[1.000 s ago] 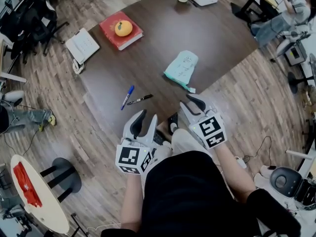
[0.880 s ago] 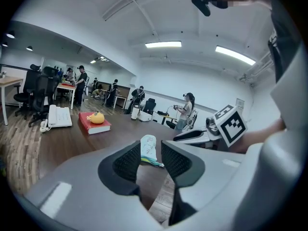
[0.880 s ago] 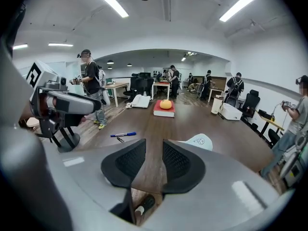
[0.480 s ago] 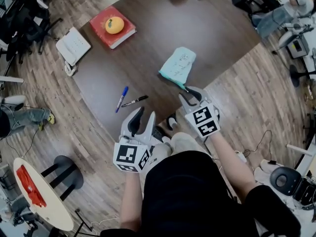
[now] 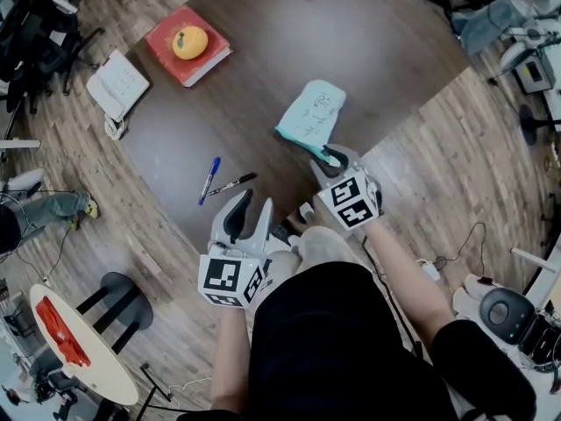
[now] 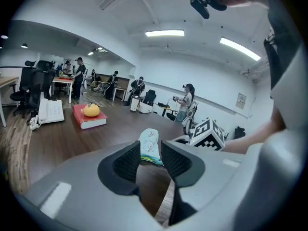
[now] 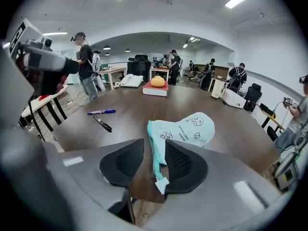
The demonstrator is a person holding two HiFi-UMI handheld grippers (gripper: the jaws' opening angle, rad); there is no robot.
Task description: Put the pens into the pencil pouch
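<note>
Right gripper [image 7: 155, 160]: fingers spread and just been opening. The zipper end of the pouch [image 7: 190, 129] lies between them, not clamped. Left gripper [image 6: 150, 160]: fingers spread, empty, near the counter [image 5: 351, 51] edge. Blue pen [image 5: 208, 180] and black pen [image 5: 233, 183] lie left of the pouch, apart from it.

Step, judged: securing the pouch mouth. Next: right closes on the zipper end, left fetches a pen.

Dark wooden table [image 5: 377, 51] bears a mint pencil pouch [image 5: 313, 112], blue pen [image 5: 209, 179], black pen [image 5: 233, 183] and red book [image 5: 180, 67]
</note>
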